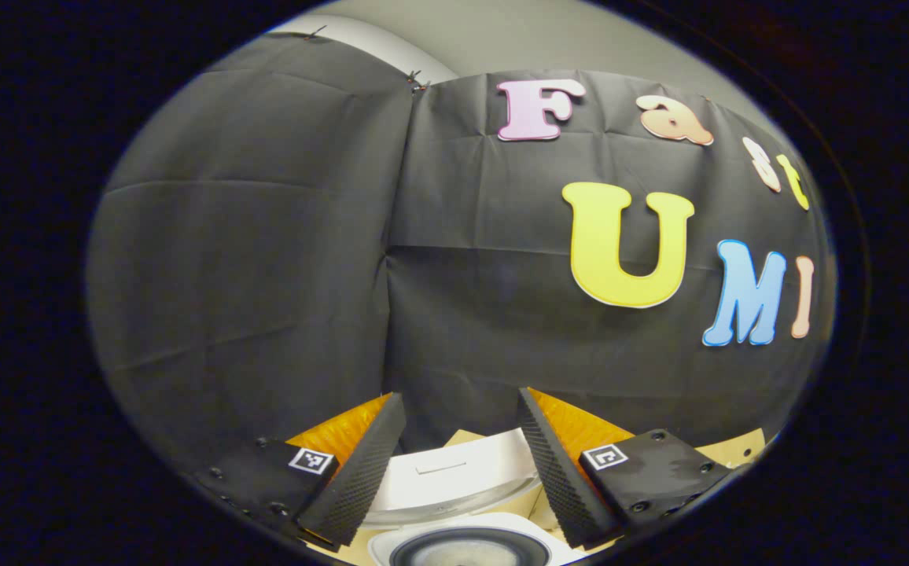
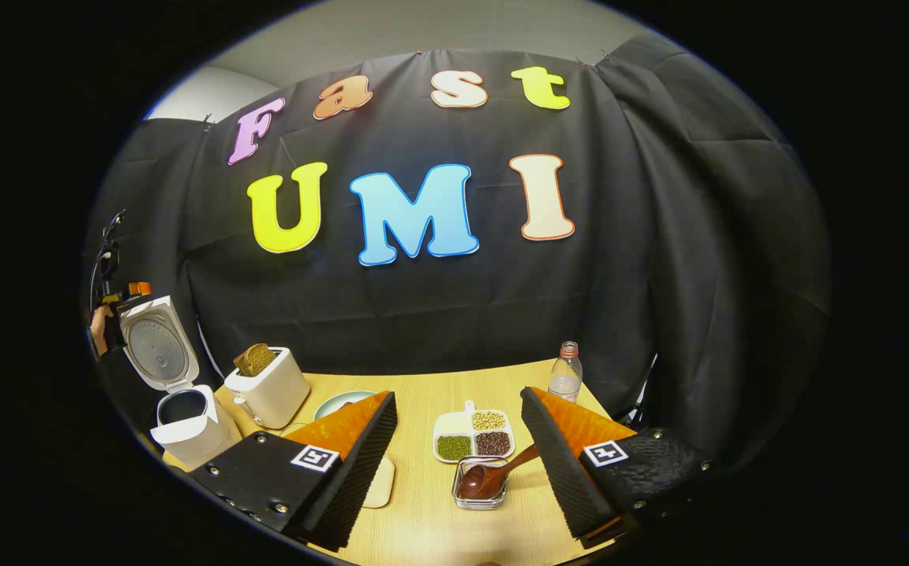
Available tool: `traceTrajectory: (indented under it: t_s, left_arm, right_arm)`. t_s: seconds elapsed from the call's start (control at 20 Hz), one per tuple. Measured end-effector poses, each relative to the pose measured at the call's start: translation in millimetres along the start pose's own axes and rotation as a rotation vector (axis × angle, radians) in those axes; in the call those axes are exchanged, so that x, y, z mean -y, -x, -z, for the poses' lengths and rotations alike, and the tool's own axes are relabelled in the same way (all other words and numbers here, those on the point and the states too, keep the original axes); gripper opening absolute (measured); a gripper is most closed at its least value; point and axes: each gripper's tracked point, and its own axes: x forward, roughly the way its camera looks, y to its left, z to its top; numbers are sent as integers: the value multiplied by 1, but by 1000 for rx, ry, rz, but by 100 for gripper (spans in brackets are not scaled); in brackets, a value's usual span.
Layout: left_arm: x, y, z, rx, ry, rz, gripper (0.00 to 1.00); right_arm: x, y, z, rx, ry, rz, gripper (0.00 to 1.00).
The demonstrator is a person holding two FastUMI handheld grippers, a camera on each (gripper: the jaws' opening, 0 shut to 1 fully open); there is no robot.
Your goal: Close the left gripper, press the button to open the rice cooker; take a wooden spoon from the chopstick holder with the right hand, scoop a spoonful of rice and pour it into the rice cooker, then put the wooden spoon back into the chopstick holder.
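Right gripper view puts my right claw [image 2: 458,464] spread wide above the bench [image 2: 423,519], holding nothing; between its fingers the wooden spoon [image 2: 494,472] rests in a small clear dish [image 2: 480,489]. Beyond sits a divided bean tray [image 2: 472,435]. Far left, the rice cooker [image 2: 179,409] stands lid-up. Left gripper view: my left claw [image 1: 458,460] gapes over the open cooker.

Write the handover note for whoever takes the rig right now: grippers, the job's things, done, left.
Left gripper: open, empty, above the rice cooker.
Right gripper: open, empty, over the table.
Rice cooker lid is up, pot exposed.
Wooden spoon rests in a small clear container beside the divided grain dish.
Done: cooker opened.
Left: grip the spoon, scoop, pour into the cooker, return the spoon.
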Motion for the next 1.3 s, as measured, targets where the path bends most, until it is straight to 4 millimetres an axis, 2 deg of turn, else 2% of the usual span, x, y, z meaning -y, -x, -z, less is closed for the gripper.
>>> traceTrajectory:
  t_s: [0.05,0.1,0.15,0.2,0.25,0.35,0.45,0.5,0.6,0.65,0.7,0.75,0.8,0.85,0.9,0.95,1.05,1.1,1.2,1.3]
  left_arm:
    - [-6,-5,4,-14,6,-21,96]
    - [-14,-10,15,-52,4,-45,99]
    - [-16,-9,14,-25,-20,-57,96]
    - [-14,-10,19,-44,-20,-59,92]
    - [-12,-9,18,-38,-24,-64,98]
    - [-6,2,20,-45,-18,-67,96]
    - [1,14,24,-40,-15,-57,96]
    - [4,23,26,-32,-18,-54,94]
    - [13,44,34,-15,-26,-45,92]
    - [20,57,41,-7,-32,-39,98]
    - [26,69,47,3,-36,-32,99]
    - [31,79,56,14,-40,-30,92]
    - [35,88,62,24,-46,-26,95]
    - [39,96,70,30,-57,-27,98]
    - [43,103,76,32,-61,-28,98]
    - [45,108,83,29,-54,-27,92]
    - [50,118,96,20,-47,-21,92]
    - [53,122,102,12,-50,-18,99]
    - [59,132,118,-7,-39,-5,95]
    - [64,143,136,-28,-18,15,96]
  right_arm:
    - [-1,0,-1,5,1,-5,98]
    - [-1,0,-2,8,7,-5,98]
    - [1,-2,-2,7,15,0,98]
    - [1,-2,-3,6,18,1,98]
    - [0,-2,-4,10,13,-1,98]
    - [-8,3,-13,38,-19,-35,98]
    - [-17,9,-23,87,-35,-70,97]
    - [-21,11,-29,112,-33,-81,97]
    - [-28,17,-39,136,-38,-101,97]
    - [-32,22,-46,152,-51,-115,92]
    - [-34,25,-50,162,-57,-123,92]
    - [-35,28,-52,165,-58,-129,92]
    - [-34,31,-54,168,-57,-133,97]
    - [-32,34,-58,173,-56,-135,97]
    - [-29,37,-59,177,-53,-133,97]
    - [-26,39,-60,179,-51,-130,97]
    - [-19,42,-59,171,-51,-125,97]
    - [-16,43,-58,168,-55,-122,97]
    - [-13,44,-56,158,-62,-123,97]
    - [-10,49,-59,175,-84,-131,97]
